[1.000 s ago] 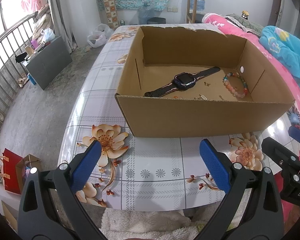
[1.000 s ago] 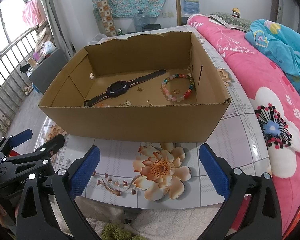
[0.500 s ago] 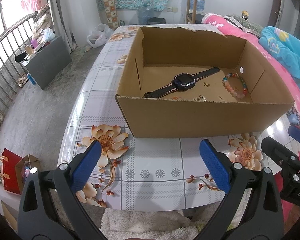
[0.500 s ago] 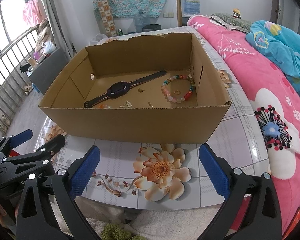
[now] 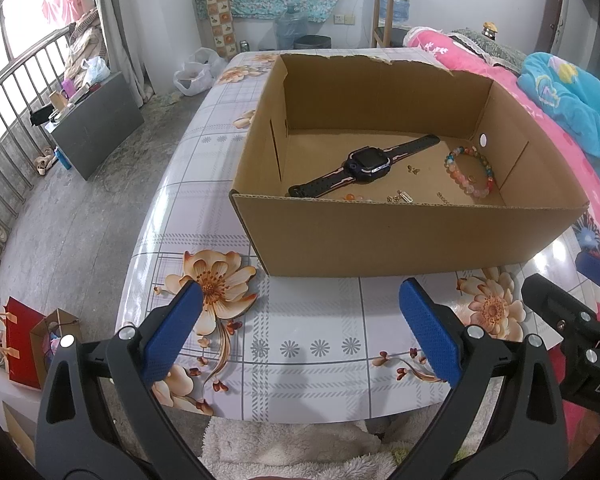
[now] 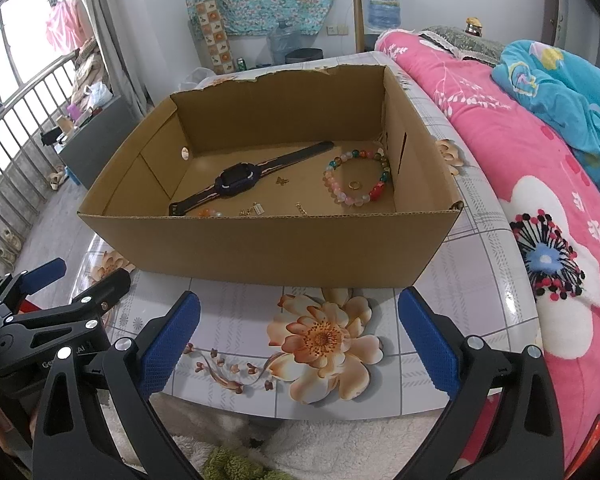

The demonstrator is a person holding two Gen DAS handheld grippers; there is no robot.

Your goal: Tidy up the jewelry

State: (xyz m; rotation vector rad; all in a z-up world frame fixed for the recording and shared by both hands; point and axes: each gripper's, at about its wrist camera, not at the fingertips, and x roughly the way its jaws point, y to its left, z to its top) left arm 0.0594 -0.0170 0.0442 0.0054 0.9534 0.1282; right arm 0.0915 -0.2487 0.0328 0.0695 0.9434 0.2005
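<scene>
A: Status on the grippers?

B: Left gripper point(image 5: 300, 324) and right gripper point(image 6: 299, 326) both hang over the near edge of the table point(image 5: 324, 344), short of the cardboard box point(image 5: 400, 236). Fingers spread wide on both, blue pads point(image 5: 172, 332) bare — nothing held.

A: Where's the jewelry?

B: All inside the box, on its floor. The smartwatch point(image 6: 236, 178) lies flat, strap running diagonally from the box's near-left part toward its far wall. The beaded bracelet point(image 6: 356, 178) sits against the box's right wall, laid out as an open loop. A small gold ring point(image 6: 355, 185) lies inside that loop — apart from the beads, as far as I can see.

A: Small stuff?

B: A tiny gold charm point(image 6: 281, 179) between watch and bracelet. Close behind the box's front wall: a few orange and pale beads point(image 6: 209, 212), a little rectangular pendant point(image 6: 259, 209), and a short bit of chain point(image 6: 301, 208). The front wall partly hides them from the left view.

A: The box itself?

B: Open-topped, ragged far rim, standing on the flowered tablecloth. A pink bed point(image 6: 520, 152) runs along the box's right side, with a blue blanket point(image 6: 560, 84) bunched on it.
</scene>
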